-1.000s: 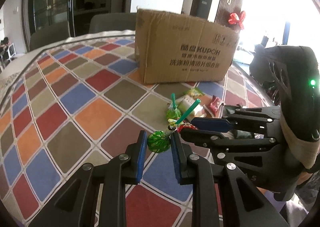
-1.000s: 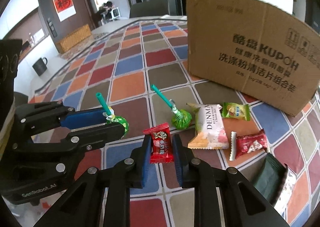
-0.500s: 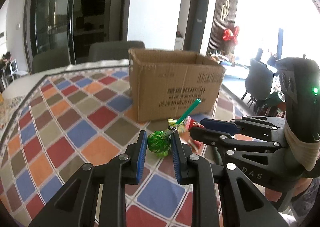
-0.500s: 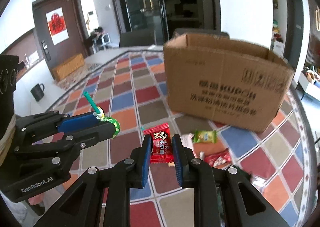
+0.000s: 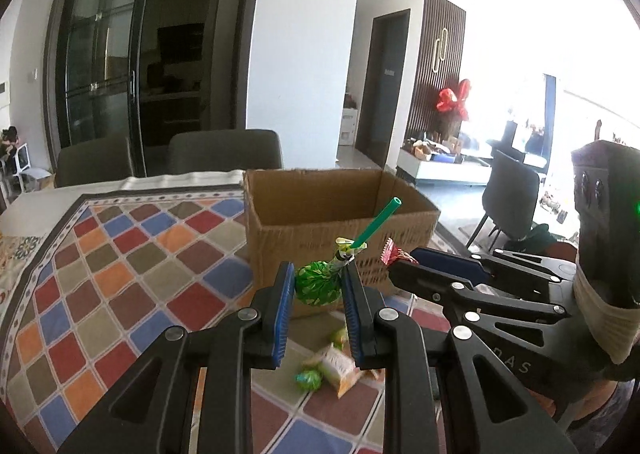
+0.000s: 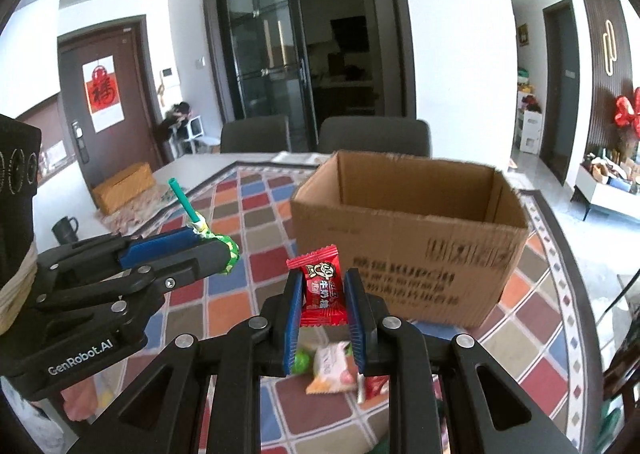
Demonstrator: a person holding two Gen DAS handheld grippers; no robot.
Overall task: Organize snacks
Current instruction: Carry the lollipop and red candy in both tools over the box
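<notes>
A green-wrapped lollipop (image 5: pixel 318 288) with a green stick is held clamped between the blue pads of the left gripper (image 5: pixel 316 294), lifted clear of the surface. A red wrapped candy (image 6: pixel 322 296) is pinched upright in the nearly closed right gripper (image 6: pixel 323 306), likewise raised. Both are positioned just short of the near wall of the open cardboard box (image 6: pixel 408 250), below its rim level. The step in hand is judged to be carriage of two snacks to the box; a further lift over the near edge and a release inside are called for next. Several snacks (image 6: pixel 330 368) are left lying on the checkered surface (image 5: pixel 132 278) beneath the grippers. Chinese characters are printed on the red candy; the box print is blurred. "GenRobot.AI" is read on the left gripper body.
</notes>
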